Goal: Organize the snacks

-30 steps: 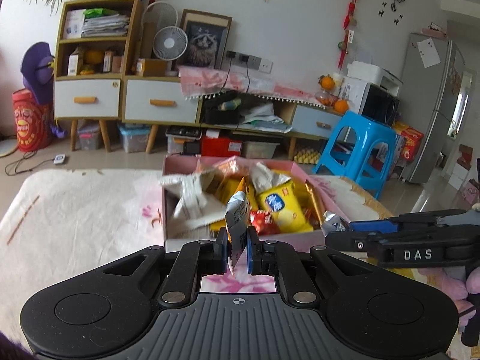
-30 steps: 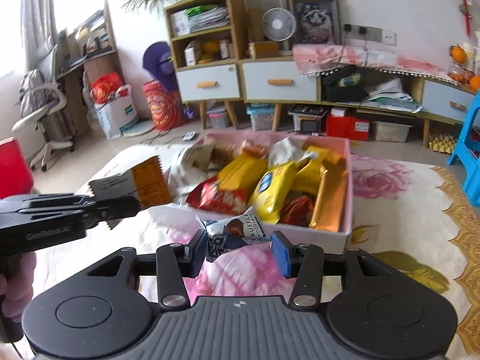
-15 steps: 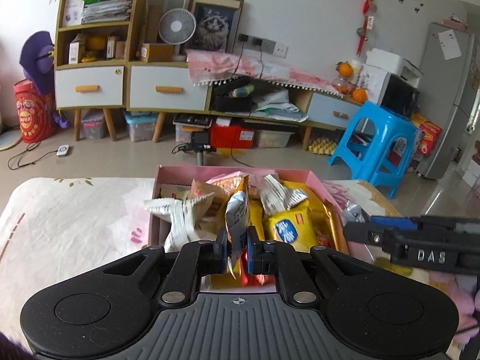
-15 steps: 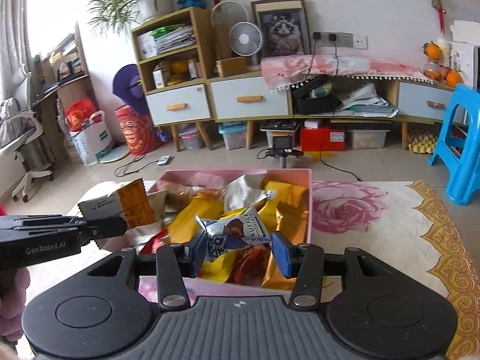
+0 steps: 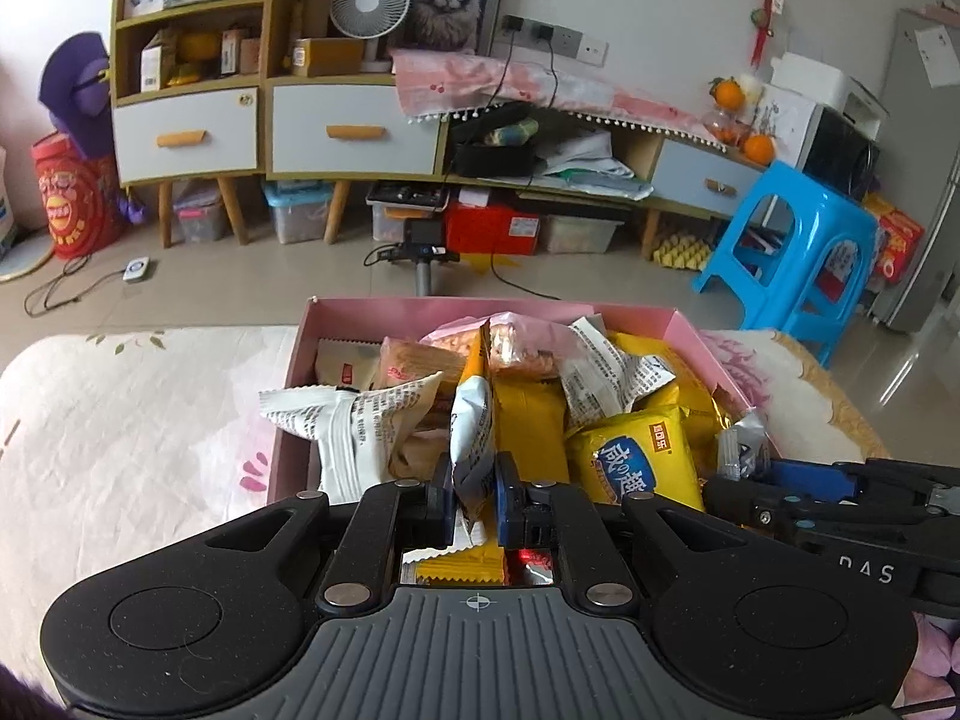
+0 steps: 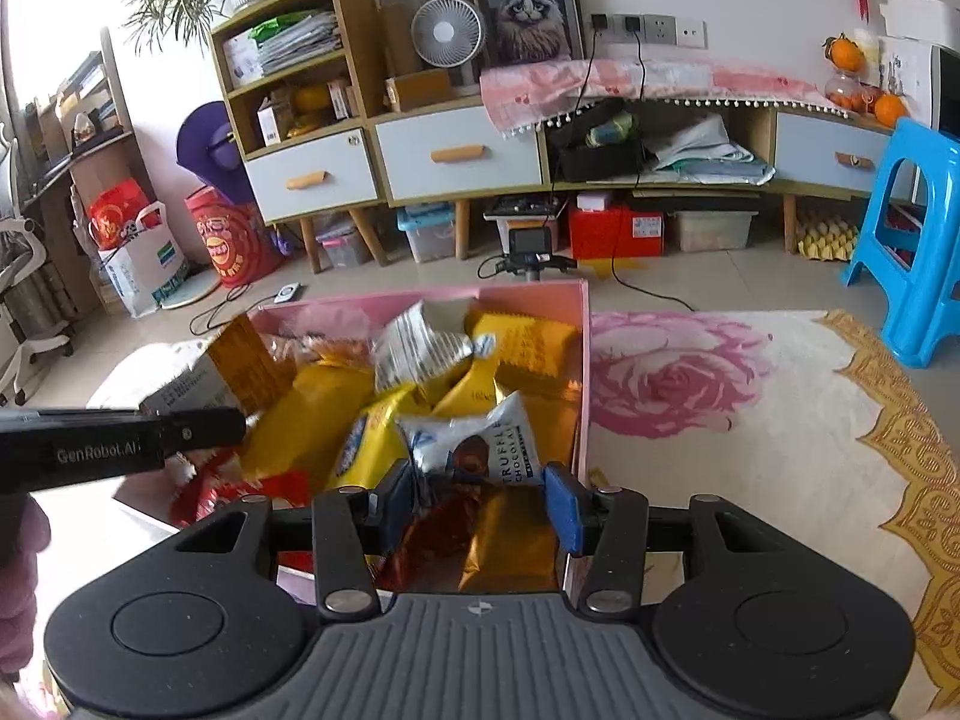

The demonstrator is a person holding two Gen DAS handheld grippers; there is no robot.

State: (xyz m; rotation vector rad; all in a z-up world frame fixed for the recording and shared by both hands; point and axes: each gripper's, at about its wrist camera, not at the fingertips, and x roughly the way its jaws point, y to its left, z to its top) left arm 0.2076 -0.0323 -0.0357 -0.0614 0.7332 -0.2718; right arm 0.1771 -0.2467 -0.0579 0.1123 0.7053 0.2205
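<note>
Over the pink box (image 5: pixel 684 324) on the floral cloth (image 6: pixel 750 420), I'm clamping a white-and-orange packet (image 5: pixel 471 420) in my left gripper (image 5: pixel 471 501) and a truffle chocolate bag (image 6: pixel 474 444) in my right gripper (image 6: pixel 477 501), aiming for gaps near the rim before letting go.

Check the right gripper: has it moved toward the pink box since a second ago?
Yes. The right gripper, holding the truffle packet, has advanced from short of the pink box's near wall to over its snacks.
</note>
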